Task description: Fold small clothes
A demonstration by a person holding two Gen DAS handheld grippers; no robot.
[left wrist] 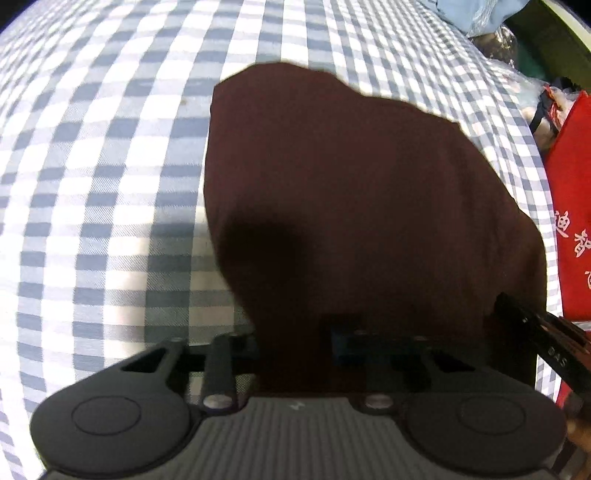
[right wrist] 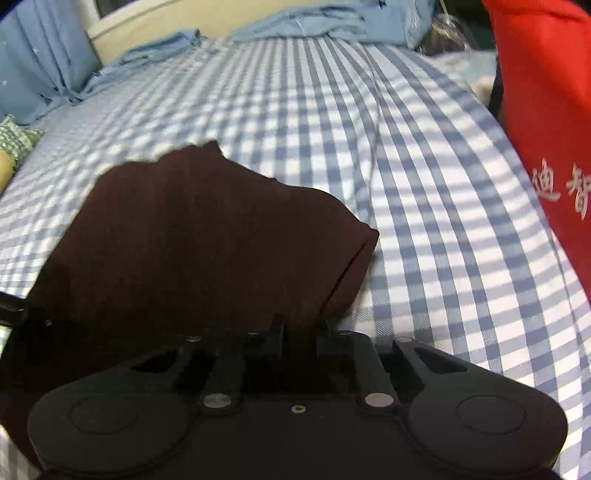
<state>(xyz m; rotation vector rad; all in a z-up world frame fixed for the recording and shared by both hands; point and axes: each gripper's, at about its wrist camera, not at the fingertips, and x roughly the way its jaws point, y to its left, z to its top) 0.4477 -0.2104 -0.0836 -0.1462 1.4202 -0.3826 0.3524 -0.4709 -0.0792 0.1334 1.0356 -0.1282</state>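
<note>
**foldfan22:** Progress check on the fold, anyone? Dark maroon cloth garment (left wrist: 351,206) is lying on the blue-and-white checked bedsheet (left wrist: 110,184), with its near edge right up in both claws.

**umi_lurker:** Looks like early-to-mid stage to me. Left gripper (left wrist: 295,350) has its jaws narrow, and the near hem runs straight between them, so I'd call that a pinch on the cloth. Right gripper (right wrist: 299,332) is the same story: jaws nearly together, maroon fabric bunched in between. Its near edge is lifted off the sheet while the far part is draped down on the bed.

**foldfan22:** So what's actually done?

**umi_lurker:** Right wrist view shows a doubled layer along the garment's right side, so my guess is one fold is already in. Far edge is ragged and uneven, so it's not a tidy packet yet. What's left, I reckon: carry the near edge over to the far one, lay it flat, let go.

**foldfan22:** And the room?

**umi_lurker:** Soft bed, so the sheet will give and wrinkle under the cloth. Red fabric bag with white printed characters (right wrist: 546,110) stands just off to the right, light blue rumpled bedding (right wrist: 295,26) sits at the far end, and a blue curtain (right wrist: 40,55) hangs at the back left. Bit of clutter beyond the bag, too blurry to name.
</note>
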